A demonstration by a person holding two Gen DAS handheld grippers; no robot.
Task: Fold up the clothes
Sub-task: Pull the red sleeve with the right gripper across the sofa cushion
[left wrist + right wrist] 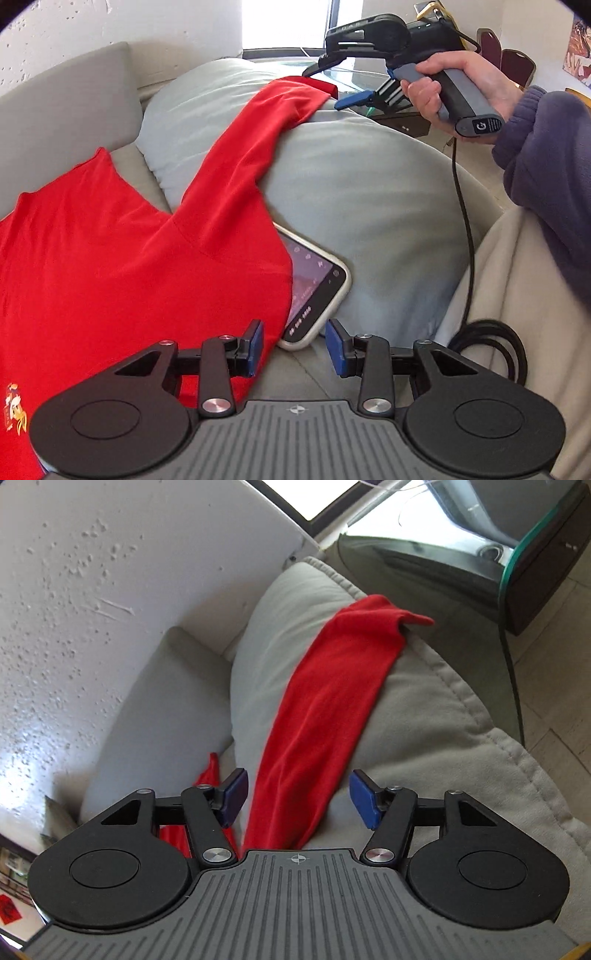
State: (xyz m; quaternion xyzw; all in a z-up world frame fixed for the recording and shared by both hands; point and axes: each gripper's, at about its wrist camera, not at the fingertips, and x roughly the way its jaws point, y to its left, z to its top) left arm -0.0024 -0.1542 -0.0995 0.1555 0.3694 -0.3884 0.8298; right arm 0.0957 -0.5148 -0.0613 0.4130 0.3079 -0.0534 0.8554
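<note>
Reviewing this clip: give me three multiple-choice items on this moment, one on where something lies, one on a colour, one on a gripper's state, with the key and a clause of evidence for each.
1. Where does the phone lie?
A. Partly under the garment's edge, beside the pillow
B. On the glass table
C. In the person's hand

2. What colour is the garment?
A. Blue
B. Red
C. Grey

3. How does the left gripper stand?
A. Shut on the sleeve
B. Shut on the phone
C. Open, holding nothing

Key: 1 A, the red cloth covers the phone's left side next to the pillow. 2 B, it is red in both views, its sleeve draped over the pillow. 3 C, its blue pads stand apart with nothing between them.
</note>
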